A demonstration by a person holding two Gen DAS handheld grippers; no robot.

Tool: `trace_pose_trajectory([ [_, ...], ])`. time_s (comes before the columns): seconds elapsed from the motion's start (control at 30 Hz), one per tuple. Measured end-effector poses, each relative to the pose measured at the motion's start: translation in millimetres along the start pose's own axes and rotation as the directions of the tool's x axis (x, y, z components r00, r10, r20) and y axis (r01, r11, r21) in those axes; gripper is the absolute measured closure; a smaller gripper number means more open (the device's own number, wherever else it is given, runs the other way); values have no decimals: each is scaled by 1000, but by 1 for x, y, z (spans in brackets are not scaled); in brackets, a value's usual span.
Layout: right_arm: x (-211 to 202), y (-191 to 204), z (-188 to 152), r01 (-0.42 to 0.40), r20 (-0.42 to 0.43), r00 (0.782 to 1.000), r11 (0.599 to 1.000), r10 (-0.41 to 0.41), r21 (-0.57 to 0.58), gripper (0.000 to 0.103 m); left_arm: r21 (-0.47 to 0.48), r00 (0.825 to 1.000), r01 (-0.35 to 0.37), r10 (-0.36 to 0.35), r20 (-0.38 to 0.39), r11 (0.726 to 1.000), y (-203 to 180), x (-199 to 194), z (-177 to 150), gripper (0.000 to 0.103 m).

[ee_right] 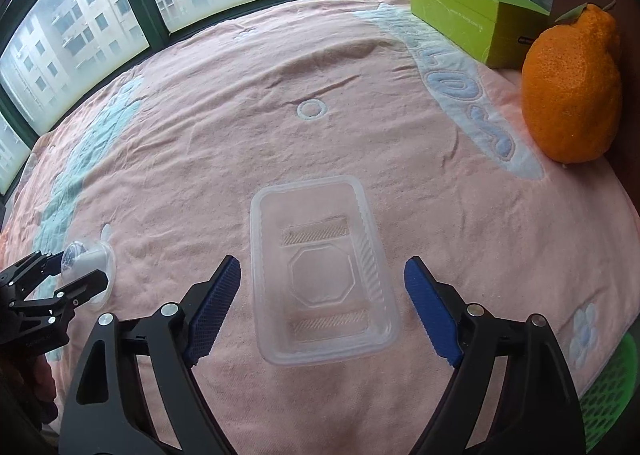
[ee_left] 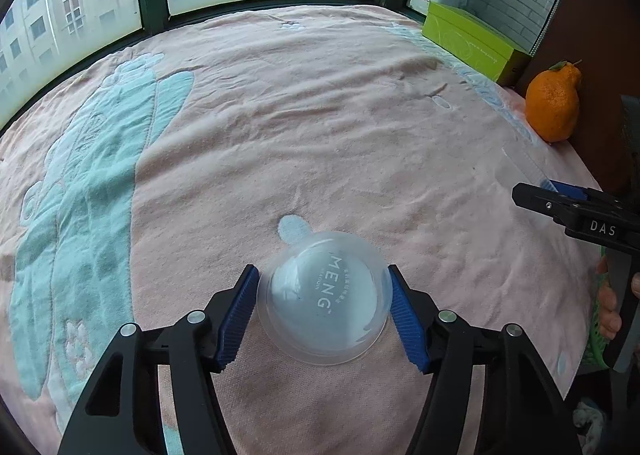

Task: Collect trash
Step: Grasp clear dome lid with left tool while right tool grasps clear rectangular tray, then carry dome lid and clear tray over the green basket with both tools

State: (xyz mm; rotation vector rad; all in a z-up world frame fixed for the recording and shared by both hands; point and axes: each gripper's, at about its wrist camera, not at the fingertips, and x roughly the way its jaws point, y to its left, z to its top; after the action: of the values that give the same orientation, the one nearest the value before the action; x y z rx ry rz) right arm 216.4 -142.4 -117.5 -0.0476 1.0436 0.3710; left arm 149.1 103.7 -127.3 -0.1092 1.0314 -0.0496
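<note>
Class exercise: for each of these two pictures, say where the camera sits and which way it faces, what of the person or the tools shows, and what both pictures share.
Left wrist view: on the left gripper, facing forward and down at a clear dome lid between its blue pads; the right gripper and fingertips show at right.
Right wrist view: on the right gripper, facing forward and down at a clear plastic tray between its open jaws; the left gripper shows at left.
Shared: pink blanket, orange fruit, green box, windows, dome lid.
</note>
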Motion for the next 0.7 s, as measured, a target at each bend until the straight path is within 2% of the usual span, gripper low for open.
trace_pose_trajectory([
  [0.3, 7, 8, 1, 18, -9, 1000, 1000, -18, -19, 42, -24, 1000, 8, -8, 12, 1000, 2, -5, -1, 42],
  [0.7, -30, 6, -18, 9, 51, 999, 1000, -9, -2, 43, -4, 997, 50, -50, 53, 999, -17, -29, 4, 42],
])
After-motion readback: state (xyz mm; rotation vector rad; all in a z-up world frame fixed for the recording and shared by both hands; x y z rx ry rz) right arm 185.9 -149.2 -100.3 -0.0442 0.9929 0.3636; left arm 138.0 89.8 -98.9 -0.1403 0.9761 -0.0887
